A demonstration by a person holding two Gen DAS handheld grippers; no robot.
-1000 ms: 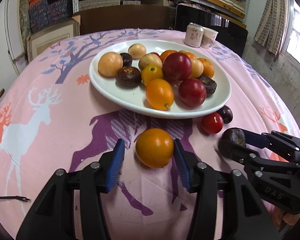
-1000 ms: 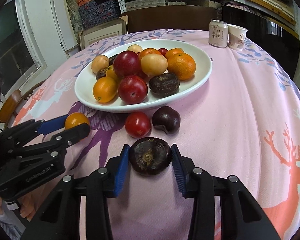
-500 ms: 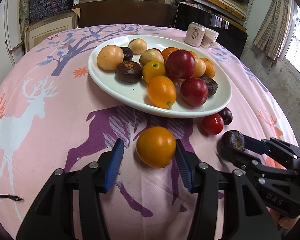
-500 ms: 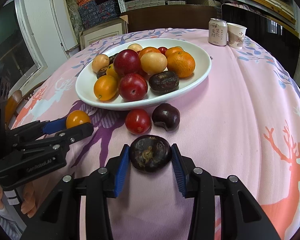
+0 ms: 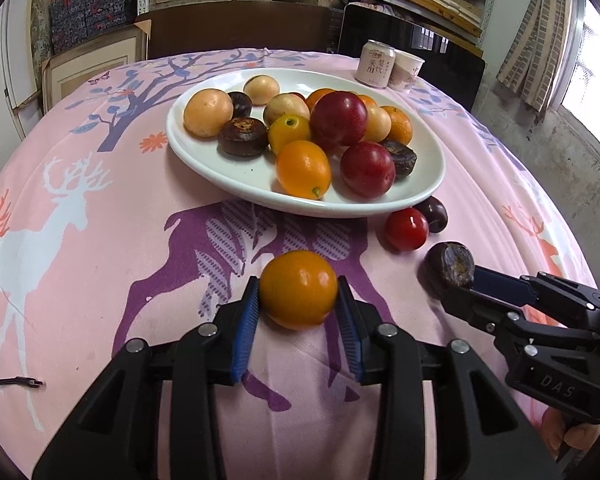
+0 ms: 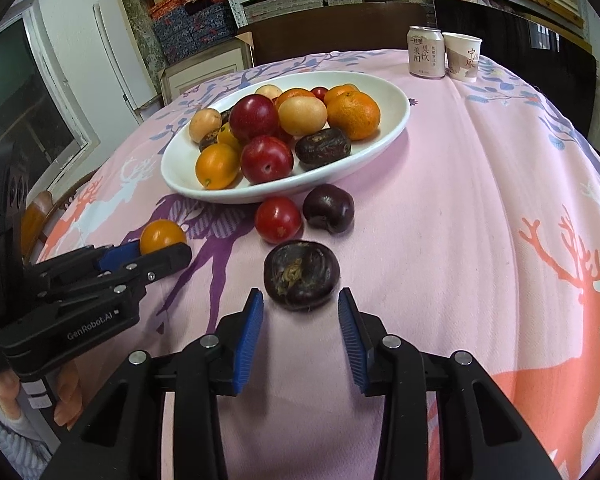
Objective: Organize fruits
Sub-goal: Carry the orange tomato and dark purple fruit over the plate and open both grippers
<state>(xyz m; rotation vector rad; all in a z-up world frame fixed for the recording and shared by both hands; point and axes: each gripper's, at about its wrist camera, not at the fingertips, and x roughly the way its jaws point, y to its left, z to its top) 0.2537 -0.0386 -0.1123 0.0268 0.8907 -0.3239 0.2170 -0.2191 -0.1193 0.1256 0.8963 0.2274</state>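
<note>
An orange fruit (image 5: 298, 288) lies on the pink cloth in front of the white plate (image 5: 228, 176). My left gripper (image 5: 298, 292) is closing on it, and both blue pads (image 5: 249, 312) touch its sides. In the right wrist view a dark wrinkled fruit (image 6: 302, 274) lies just ahead of my right gripper (image 6: 300, 304). Its jaws are closing a little, with narrow gaps between the pads and the fruit. The plate (image 6: 396, 120) holds several orange, red, tan and dark fruits. Each gripper shows in the other's view: the right gripper (image 5: 460, 286) and the left gripper (image 6: 160, 250).
A red fruit (image 6: 278, 219) and a dark plum (image 6: 328, 208) lie on the cloth between the plate and the dark fruit. A drink can (image 5: 375, 63) and a paper cup (image 5: 408, 70) stand at the far edge. A thin black object (image 5: 16, 381) lies near left.
The left jaws have closed from a wide stance onto the orange fruit. The right jaws have narrowed slightly, and the dark fruit now lies a little farther ahead of them.
</note>
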